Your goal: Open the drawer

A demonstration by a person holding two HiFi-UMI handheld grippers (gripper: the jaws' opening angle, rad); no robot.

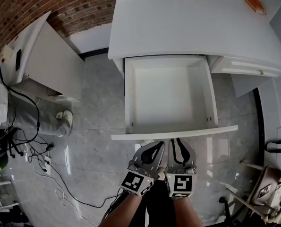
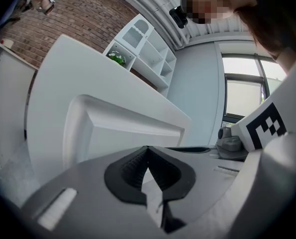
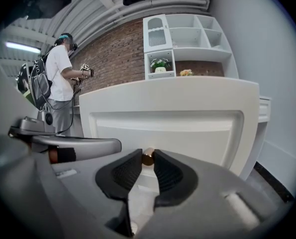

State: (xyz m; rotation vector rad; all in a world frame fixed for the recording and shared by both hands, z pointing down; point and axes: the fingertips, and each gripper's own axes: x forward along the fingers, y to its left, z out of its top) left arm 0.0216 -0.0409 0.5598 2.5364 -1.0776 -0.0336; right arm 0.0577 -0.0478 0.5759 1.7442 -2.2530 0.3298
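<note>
Head view: looking steeply down on the drawer (image 1: 129,98), drawn far out from under the white surface (image 1: 192,27) toward both tools, with its whole bare floor on show. Nothing inside, as far as can be seen.

Right hand-held gripper (image 1: 178,143) straight behind the drawer front, at its middle. Seen in the right gripper view as clamped on the small brass knob (image 3: 148,158), one pad on each side of it, with the recessed front panel filling the space directly ahead. A firm pinch by the look of it, not a loose straddle.

Left hand-held gripper (image 1: 152,148) just beside the right one, on its left, near the lower edge of the drawer front. Pressed together at the tips in the left gripper view, holding nothing, with the front panel ahead of it and slightly to its left. Not touching the drawer, as far as can be told.

Judged as nearly finished: drawer open wide enough to count, most of its depth clear of the surface. Left to do, probably only a last short pull if any travel remains, then letting go of the knob and backing away. Cannot tell whether the slides have reached their stop.
</note>
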